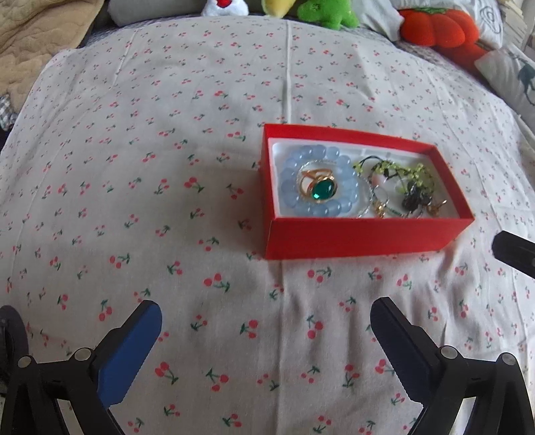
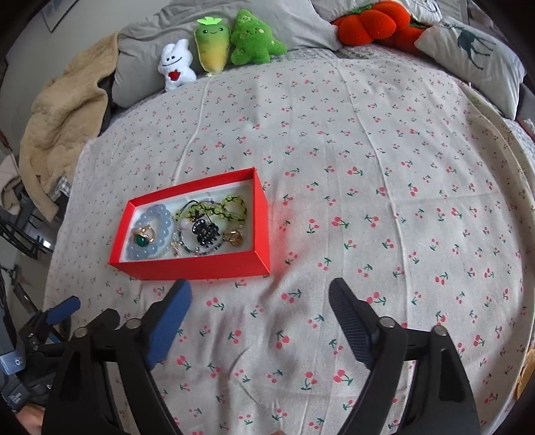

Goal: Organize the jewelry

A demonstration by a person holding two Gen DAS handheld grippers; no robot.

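Note:
A red open box [image 1: 354,239] [image 2: 200,269] lies on the cherry-print bedsheet, holding jewelry. Inside it are a pale blue bead bracelet [image 1: 291,187] [image 2: 147,249], a gold ring with a green stone [image 1: 322,191] [image 2: 143,238], a green beaded necklace [image 1: 404,172] [image 2: 230,204], a black hair claw [image 2: 204,232] and small gold pieces [image 2: 234,237]. My left gripper [image 1: 264,318] stands open over bare sheet, below and left of the box. My right gripper [image 2: 259,296] is open too, just in front of the box's near right corner. Nothing lies between either pair of fingers.
Plush toys line the far edge: a white one [image 2: 176,67], a yellow-green one [image 2: 212,43], a green one [image 2: 254,36] and an orange pumpkin [image 2: 371,21]. A beige blanket [image 2: 63,123] is heaped at the left, a deer-print pillow [image 2: 474,57] at the right.

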